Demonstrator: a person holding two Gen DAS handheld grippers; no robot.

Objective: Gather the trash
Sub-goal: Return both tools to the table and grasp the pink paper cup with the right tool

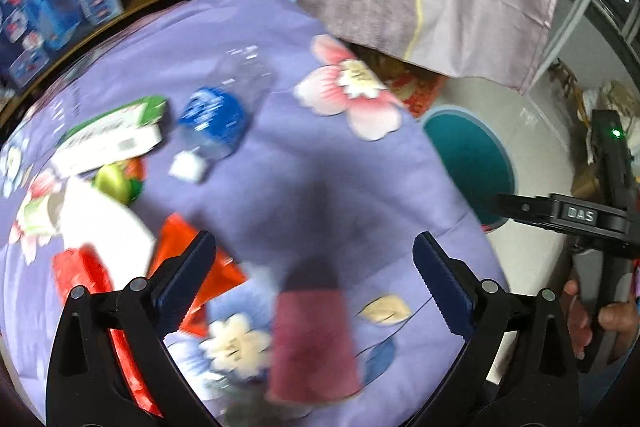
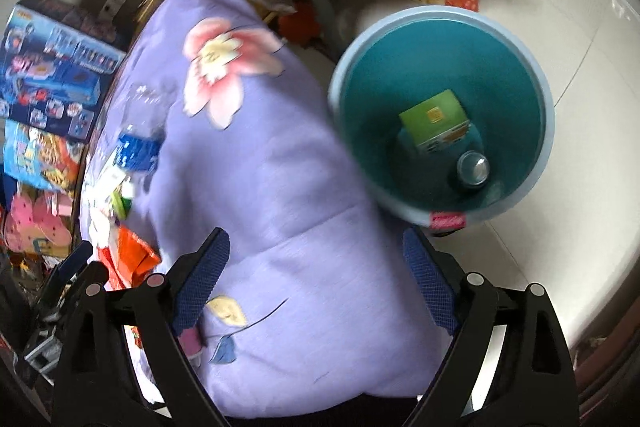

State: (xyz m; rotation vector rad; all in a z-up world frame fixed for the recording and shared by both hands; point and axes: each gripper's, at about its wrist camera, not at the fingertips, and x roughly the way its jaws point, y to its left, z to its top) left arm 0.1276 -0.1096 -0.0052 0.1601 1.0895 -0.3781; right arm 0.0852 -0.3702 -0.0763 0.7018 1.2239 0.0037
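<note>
While both tongs hang over the purple flowered quilt (image 1: 280, 155), neither has hold of anything: the left tongs (image 1: 314, 281) stand wide apart with only quilt and a blurred pink cup (image 1: 314, 343) showing between the blue pads, and the right tongs (image 2: 316, 277) are spread just as wide over bare quilt near its right edge. The cup lies on the quilt just below the left tongs, though blur hides whether a pad touches it. To the left of those tongs lie red wrappers (image 1: 82, 277) and a white sheet (image 1: 106, 227); farther off sit a green ball (image 1: 116, 183), a green-and-white box (image 1: 110, 137) and a clear bottle (image 1: 218, 119) with a blue label and white cap. To the right of the quilt, on the pale floor, stands a teal bin (image 2: 516, 67), touching the quilt's edge in the right view; inside it are a green carton (image 2: 436, 121) and a can (image 2: 473, 167). A hand (image 1: 612, 319) grips the right tool's handle at the far right of the left view.
</note>
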